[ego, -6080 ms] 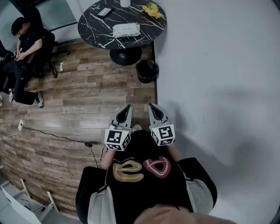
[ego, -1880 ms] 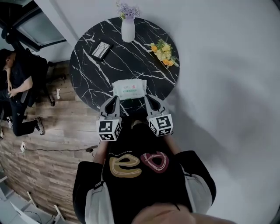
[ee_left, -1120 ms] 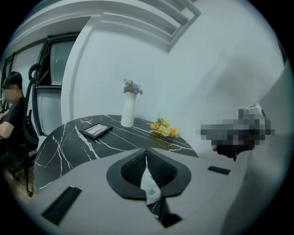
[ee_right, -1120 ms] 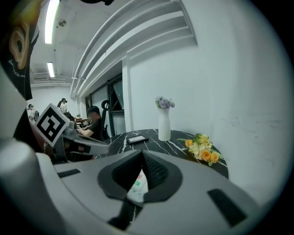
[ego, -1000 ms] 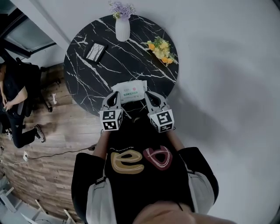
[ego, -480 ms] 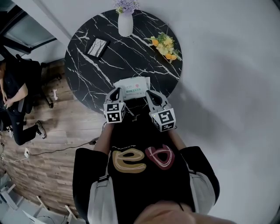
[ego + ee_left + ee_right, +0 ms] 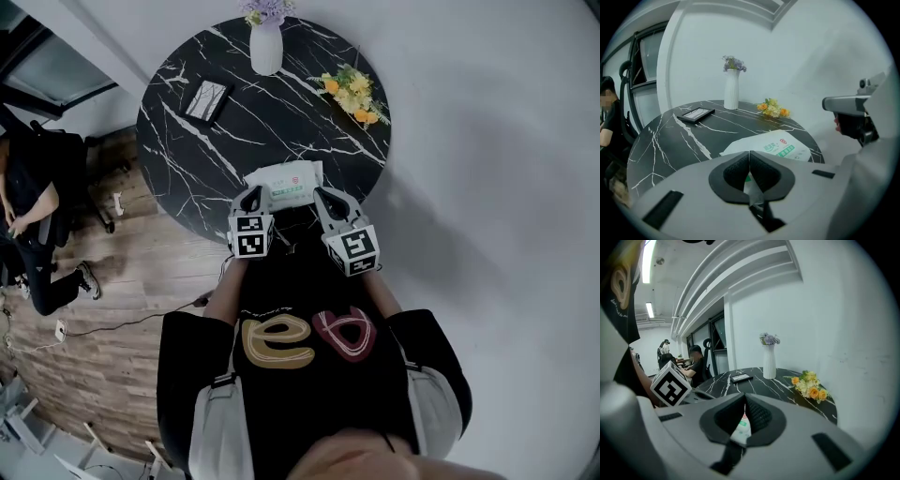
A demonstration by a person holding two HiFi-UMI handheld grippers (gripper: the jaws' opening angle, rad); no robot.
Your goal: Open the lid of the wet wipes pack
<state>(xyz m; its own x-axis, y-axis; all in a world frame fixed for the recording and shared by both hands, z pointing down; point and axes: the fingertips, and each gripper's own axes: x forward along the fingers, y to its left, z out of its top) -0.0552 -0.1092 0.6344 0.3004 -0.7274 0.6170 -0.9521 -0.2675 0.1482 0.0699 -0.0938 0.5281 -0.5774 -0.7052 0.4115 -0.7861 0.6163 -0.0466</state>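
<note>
While left gripper (image 7: 249,199) sank lower, wet wipes pack (image 7: 286,181) unmoved.

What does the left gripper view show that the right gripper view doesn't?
Only the left gripper view: the wet wipes pack lying flat with its green label showing, and the right gripper at the edge of the picture; the right gripper view catches only a sliver of the pack. Only the right gripper view: the left gripper's marker cube and the ceiling lights. Both: the black marble table, white vase, yellow flowers, flat frame, and shut fingers up front.
</note>
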